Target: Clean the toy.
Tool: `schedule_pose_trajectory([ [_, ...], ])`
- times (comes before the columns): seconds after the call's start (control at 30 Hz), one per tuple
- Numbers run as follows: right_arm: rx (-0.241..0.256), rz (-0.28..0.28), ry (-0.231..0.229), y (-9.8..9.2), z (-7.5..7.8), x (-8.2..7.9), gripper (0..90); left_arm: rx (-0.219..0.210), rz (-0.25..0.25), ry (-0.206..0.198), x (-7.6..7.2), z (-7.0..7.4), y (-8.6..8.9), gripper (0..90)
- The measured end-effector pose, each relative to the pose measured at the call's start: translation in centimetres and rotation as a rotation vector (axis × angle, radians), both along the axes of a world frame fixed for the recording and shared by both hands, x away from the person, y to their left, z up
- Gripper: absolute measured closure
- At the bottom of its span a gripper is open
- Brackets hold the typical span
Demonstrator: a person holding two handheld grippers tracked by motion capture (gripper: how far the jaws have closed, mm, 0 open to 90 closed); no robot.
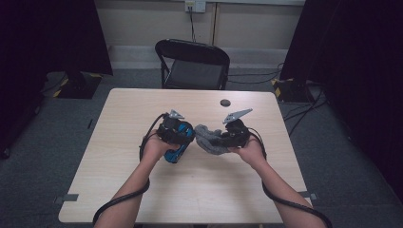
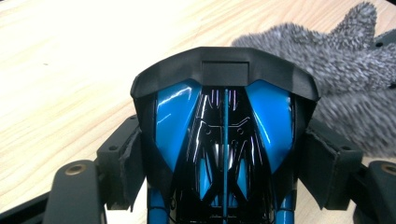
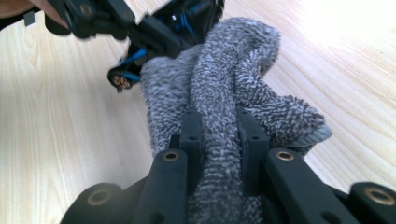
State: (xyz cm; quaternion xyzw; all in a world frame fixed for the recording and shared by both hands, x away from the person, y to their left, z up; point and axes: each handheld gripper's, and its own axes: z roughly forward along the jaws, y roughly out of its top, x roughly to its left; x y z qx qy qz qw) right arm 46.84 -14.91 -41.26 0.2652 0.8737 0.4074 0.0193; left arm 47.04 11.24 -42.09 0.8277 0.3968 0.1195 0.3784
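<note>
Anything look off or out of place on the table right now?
Nothing stands out. The left gripper holds the blue toy car squarely between its jaws, and the right gripper pinches a bunched fold of the grey cloth beside it. A small dark disc lies apart near the table's far edge. No spill or damage shows.

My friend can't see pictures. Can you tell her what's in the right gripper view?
The right gripper pinches a fold of fuzzy grey cloth between its two black jaws, over a pale wooden table. Behind the cloth, the left gripper holds a blue and black toy car that touches the cloth.
</note>
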Motion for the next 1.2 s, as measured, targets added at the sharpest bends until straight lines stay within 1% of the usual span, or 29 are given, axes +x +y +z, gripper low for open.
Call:
schedule_pose_trajectory([
  [0.03, 0.003, 0.002, 0.003, -0.1, -0.1, 0.0, 76.5, -0.006, 0.005, -0.003, 0.0, 0.1, 0.1, 25.7],
  [0.07, 0.0, -0.002, 0.007, -0.3, -0.1, 0.0, 76.5, -0.004, -0.002, -0.001, 0.0, 0.3, 0.2, 25.7],
  [0.13, -0.003, -0.009, 0.013, -0.7, -0.3, 0.1, 76.5, -0.004, -0.006, -0.01, -0.2, 0.6, 0.2, 25.7],
  [0.2, -0.009, -0.028, 0.011, -1.1, -0.5, 0.2, 76.5, -0.007, -0.016, -0.015, -0.4, 0.8, 0.2, 25.6],
  [0.3, 0.001, -0.066, 0.009, -1.9, -0.3, 0.6, 76.5, -0.012, -0.036, -0.015, -0.7, 1.0, -0.1, 25.7],
  [0.37, 0.013, -0.092, 0.007, -2.5, 0.0, 1.0, 76.6, -0.019, -0.05, -0.012, -1.0, 1.0, -0.5, 25.6],
  [0.43, 0.001, -0.116, -0.003, -2.9, 0.2, 1.4, 76.5, -0.026, -0.066, -0.012, -1.3, 0.9, -0.9, 25.7],
  [0.57, 0.0, -0.16, -0.011, -3.7, 0.8, 2.3, 76.4, -0.041, -0.098, -0.005, -1.7, 0.9, -1.9, 25.7],
  [0.63, -0.007, -0.18, -0.019, -3.8, 1.1, 2.7, 76.4, -0.034, -0.118, -0.008, -1.9, 1.0, -2.5, 25.7],
  [0.7, -0.006, -0.189, -0.02, -3.7, 1.4, 3.1, 76.4, -0.035, -0.139, -0.009, -2.0, 1.0, -3.1, 25.6],
  [0.8, -0.004, -0.2, -0.024, -3.3, 1.7, 3.6, 76.4, -0.038, -0.153, -0.005, -2.2, 1.0, -3.9, 25.7],
  [0.87, -0.015, -0.2, -0.028, -2.8, 1.8, 3.8, 76.4, -0.042, -0.166, -0.004, -2.3, 0.9, -4.4, 25.7],
  [1.0, -0.01, -0.195, -0.03, -1.9, 2.0, 4.0, 76.4, -0.047, -0.19, -0.007, -2.6, 0.8, -5.4, 25.6],
  [1.13, -0.018, -0.18, -0.04, -0.9, 2.3, 3.9, 76.4, -0.054, -0.204, -0.004, -2.8, 0.7, -6.0, 25.6],
  [1.17, -0.014, -0.175, -0.039, -0.6, 2.3, 3.9, 76.4, -0.048, -0.214, 0.0, -2.8, 0.7, -6.1, 25.7],
  [1.2, -0.008, -0.165, -0.036, -0.4, 2.4, 3.9, 76.4, -0.043, -0.213, -0.002, -2.8, 0.6, -6.2, 25.6],
])
